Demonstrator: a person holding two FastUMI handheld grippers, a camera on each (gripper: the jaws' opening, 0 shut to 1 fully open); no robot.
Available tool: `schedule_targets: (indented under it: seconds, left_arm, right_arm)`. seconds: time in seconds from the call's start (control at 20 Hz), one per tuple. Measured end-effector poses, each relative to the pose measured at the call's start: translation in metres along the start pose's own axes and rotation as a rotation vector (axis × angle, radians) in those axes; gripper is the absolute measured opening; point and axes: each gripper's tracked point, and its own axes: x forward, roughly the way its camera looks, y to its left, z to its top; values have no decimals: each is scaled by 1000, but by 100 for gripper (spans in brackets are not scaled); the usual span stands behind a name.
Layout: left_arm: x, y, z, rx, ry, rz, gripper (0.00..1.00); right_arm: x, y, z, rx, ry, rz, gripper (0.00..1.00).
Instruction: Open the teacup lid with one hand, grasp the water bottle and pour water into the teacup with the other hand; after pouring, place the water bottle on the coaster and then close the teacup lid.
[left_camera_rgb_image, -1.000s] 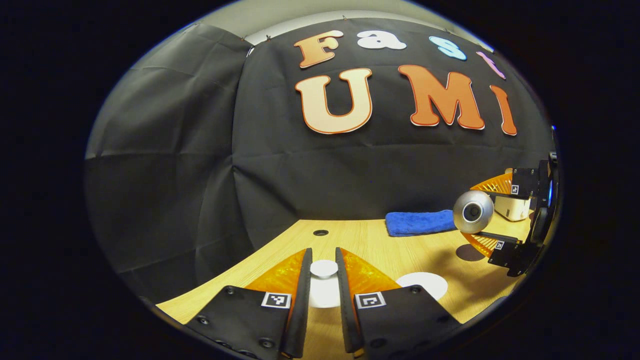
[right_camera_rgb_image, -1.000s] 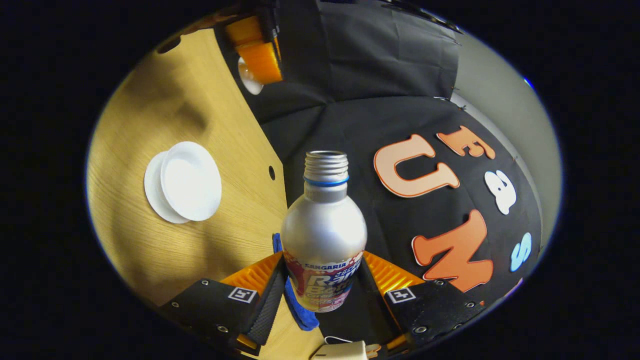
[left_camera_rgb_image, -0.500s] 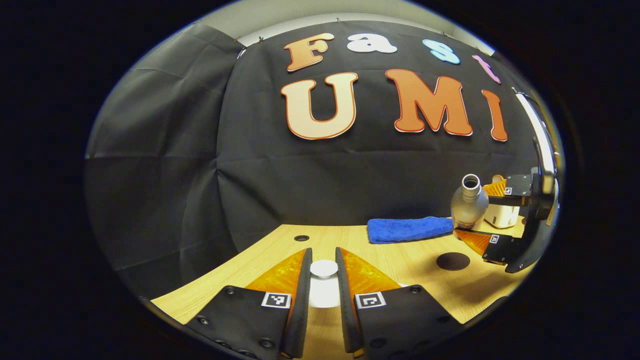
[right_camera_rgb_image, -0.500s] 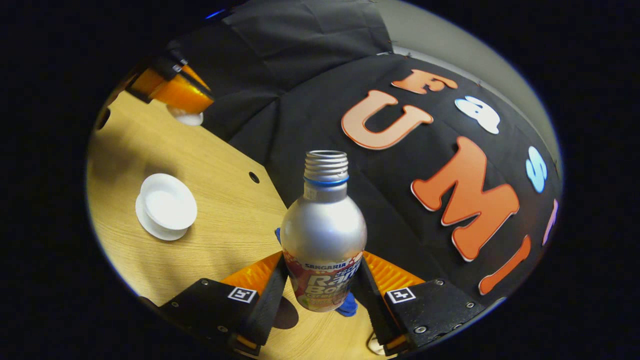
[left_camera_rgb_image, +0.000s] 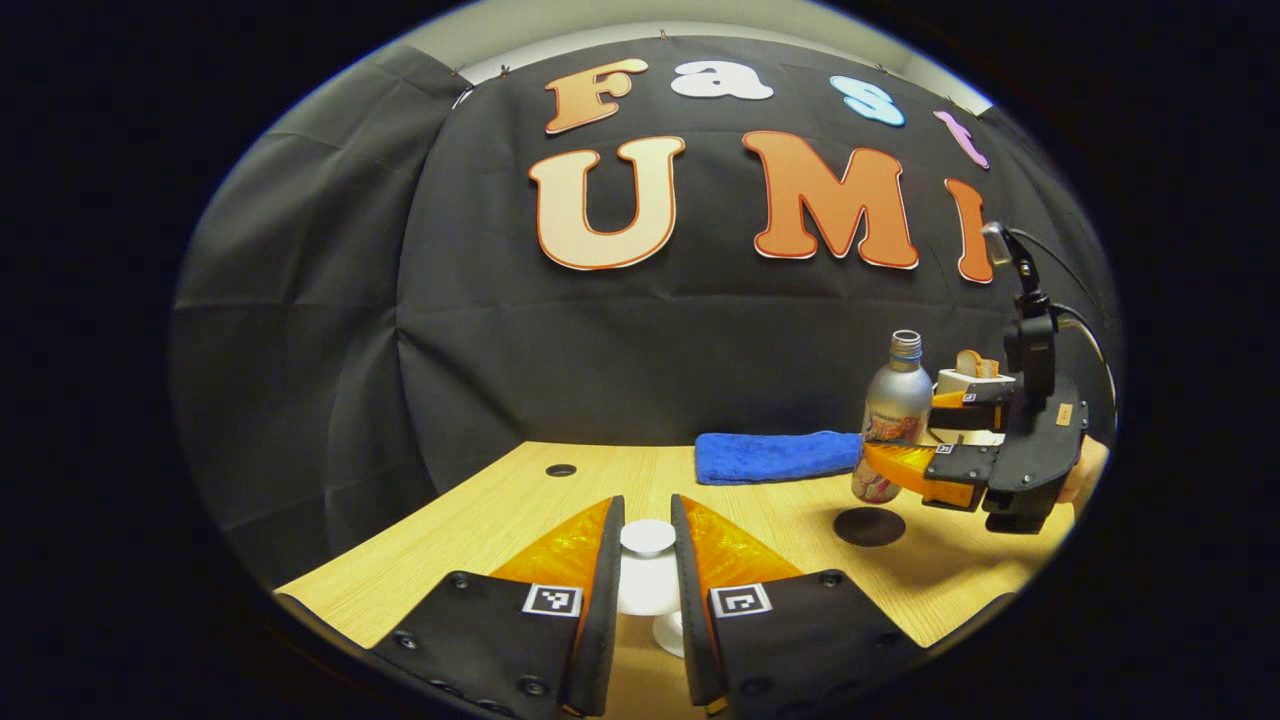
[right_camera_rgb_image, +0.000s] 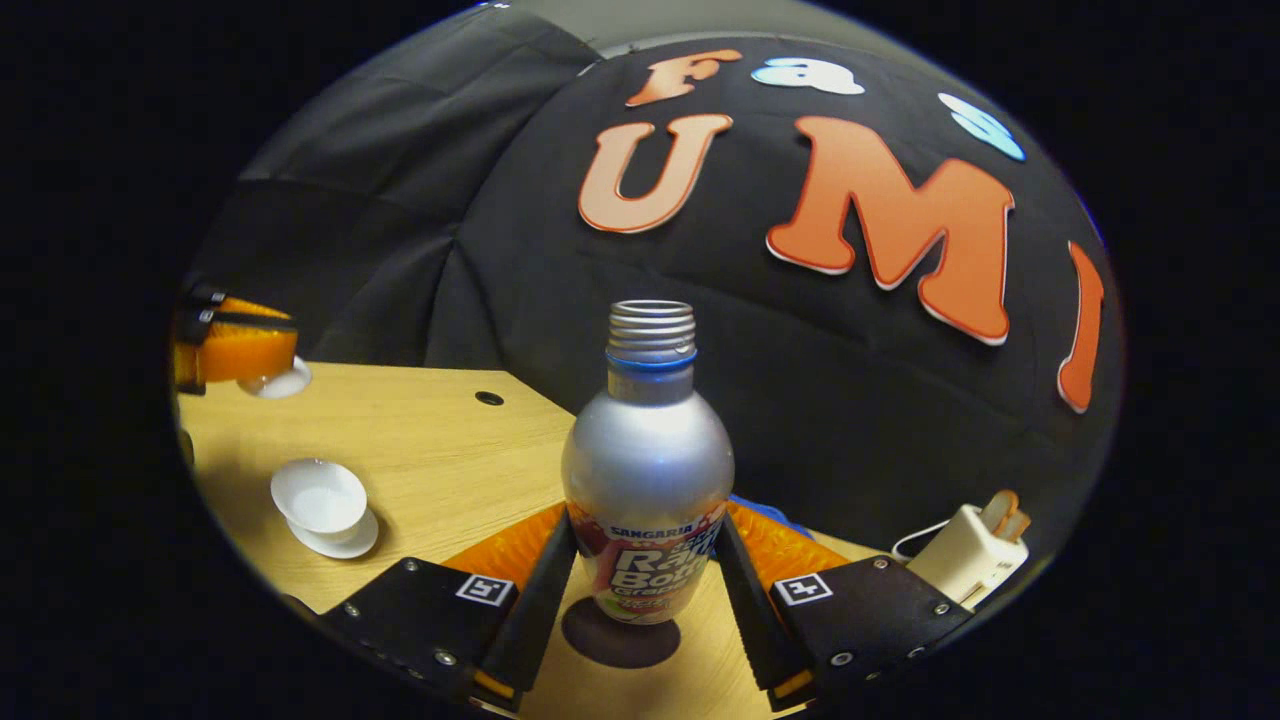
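A silver water bottle (right_camera_rgb_image: 648, 470) with an uncapped neck stands upright between the fingers of my right gripper (right_camera_rgb_image: 648, 530), which is shut on it. Just under its base lies the dark round coaster (right_camera_rgb_image: 620, 632); I cannot tell whether they touch. The left gripper view shows the same bottle (left_camera_rgb_image: 893, 420) in the right gripper (left_camera_rgb_image: 905, 440) over the coaster (left_camera_rgb_image: 869, 526). My left gripper (left_camera_rgb_image: 647, 505) is shut on the knob of the white teacup lid (left_camera_rgb_image: 647, 537), held in the air. The uncovered white teacup (right_camera_rgb_image: 320, 497) sits on its saucer (right_camera_rgb_image: 345, 545), below the left gripper (right_camera_rgb_image: 240, 350).
A folded blue towel (left_camera_rgb_image: 775, 456) lies at the back of the wooden table (left_camera_rgb_image: 500, 510). A white toaster (right_camera_rgb_image: 970, 560) with bread stands at the far right. A cable hole (left_camera_rgb_image: 560, 469) sits near the table's back edge.
The bottle swung from tilted to upright and moved away from the teacup to above the coaster. My left gripper kept the lid raised and drifted slightly.
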Motion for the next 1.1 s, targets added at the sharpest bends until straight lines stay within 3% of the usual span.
schedule_targets:
  seconds: [0.35,0.85,0.9,0.95,1.0,1.1]
  left_arm:
    - [7,-17,-19,-30,46,-47,33]
    - [20,-44,-44,-55,115,-99,33]
    - [21,-46,-50,-59,120,-107,29]
    - [23,-49,-54,-61,122,-114,33]
    - [24,-51,-60,-59,133,-117,29]
    - [28,-53,-72,-56,157,-117,33]
  right_arm:
    - [29,8,-46,219,121,44,80]
    - [31,13,-59,200,132,39,82]
    - [29,14,-58,199,125,47,84]
    - [27,15,-58,202,117,56,86]
    - [24,13,-56,203,116,56,88]
    - [23,14,-57,197,116,54,95]
